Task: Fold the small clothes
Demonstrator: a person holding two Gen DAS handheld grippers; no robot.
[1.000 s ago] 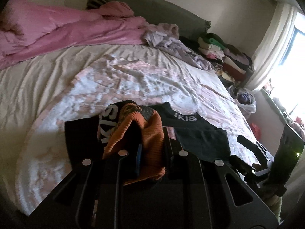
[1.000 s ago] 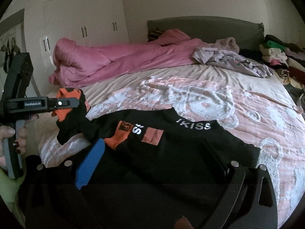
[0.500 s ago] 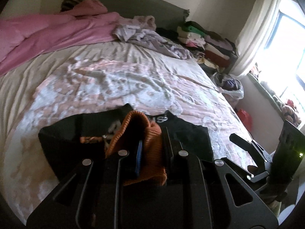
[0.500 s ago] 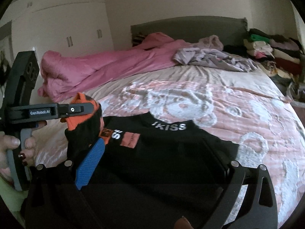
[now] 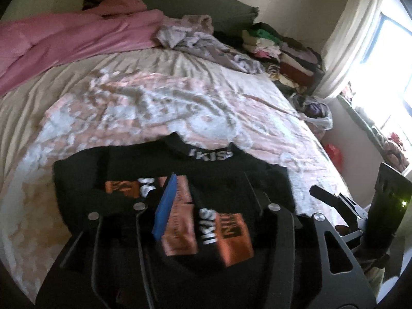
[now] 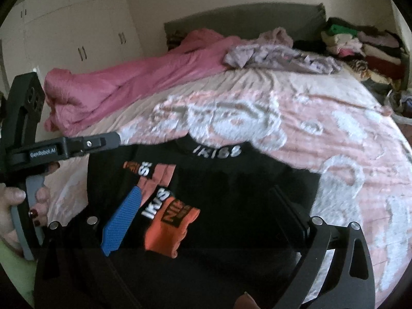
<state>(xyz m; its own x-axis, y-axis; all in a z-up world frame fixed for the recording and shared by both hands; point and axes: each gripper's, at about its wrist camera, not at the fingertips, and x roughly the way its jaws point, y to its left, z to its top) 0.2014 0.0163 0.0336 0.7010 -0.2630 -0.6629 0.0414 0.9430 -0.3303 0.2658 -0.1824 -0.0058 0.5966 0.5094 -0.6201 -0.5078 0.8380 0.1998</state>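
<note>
On the near side of the bed (image 5: 77, 77), on top of the pink and white blanket (image 6: 347, 134), I've got the black top (image 5: 213, 177) lying flat with its collar lettering pointing to the far end. The pink duvet (image 6: 144, 82) is bunched up along the far left, a rumpled grey garment (image 5: 206, 43) sits by the headboard, and a stack of folded clothes (image 6: 365, 49) is piled far right. The orange-cuffed sleeve (image 6: 167, 224) is folded across the front of the top, lying over the chest print. My left gripper (image 5: 208, 200) is spread wide with nothing between its fingers, hanging just above the sleeve, blue pad (image 5: 166, 206) on the left finger. My right gripper (image 6: 206, 219) is also wide apart and holding nothing, sitting low over the near hem. My left hand (image 6: 23, 206) shows at the left edge, wrapped round the handle.
</note>
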